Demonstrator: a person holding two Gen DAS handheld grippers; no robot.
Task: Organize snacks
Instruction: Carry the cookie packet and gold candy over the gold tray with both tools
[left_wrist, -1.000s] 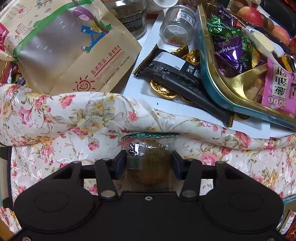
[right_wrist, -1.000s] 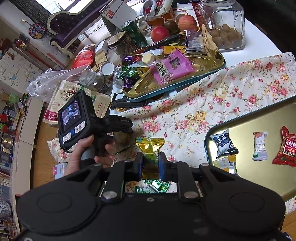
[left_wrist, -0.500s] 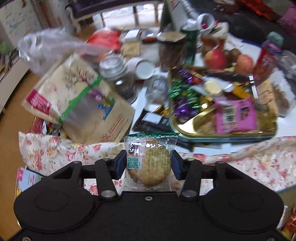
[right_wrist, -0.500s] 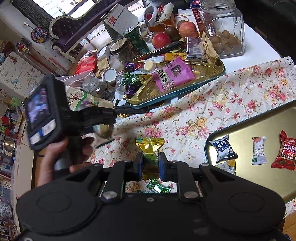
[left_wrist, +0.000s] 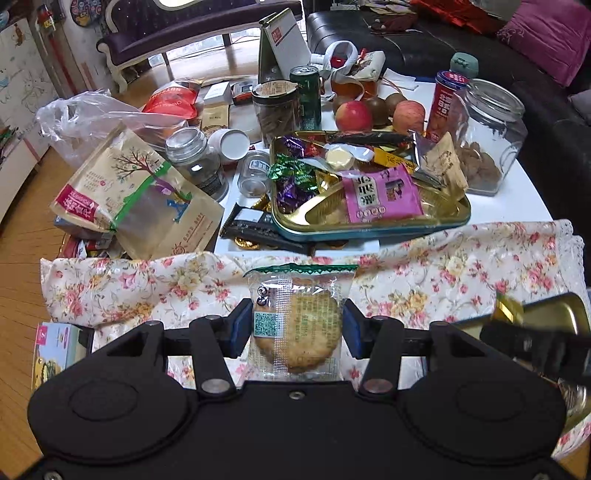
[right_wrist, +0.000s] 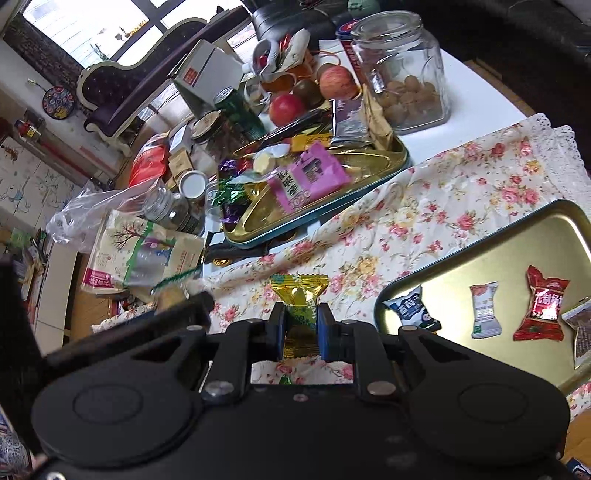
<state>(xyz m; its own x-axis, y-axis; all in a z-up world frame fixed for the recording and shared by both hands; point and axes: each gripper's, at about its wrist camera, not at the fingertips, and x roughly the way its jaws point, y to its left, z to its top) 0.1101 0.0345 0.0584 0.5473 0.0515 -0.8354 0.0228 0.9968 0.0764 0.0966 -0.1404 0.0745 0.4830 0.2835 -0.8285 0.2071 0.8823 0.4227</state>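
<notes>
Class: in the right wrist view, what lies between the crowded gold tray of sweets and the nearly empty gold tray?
Only flowered cloth lies between the crowded tray and the nearly empty tray; no snack lies on that stretch in the right wrist view.

Below the left hand-held gripper (left_wrist: 295, 325), its own black body hides the bottom edge of the biscuit packet (left_wrist: 297, 325). To its right, the other gripper (left_wrist: 535, 343) is a dark blur. The gold tray (right_wrist: 480, 258) right of the right hand-held gripper (right_wrist: 300, 328) runs off the picture's edge.
</notes>
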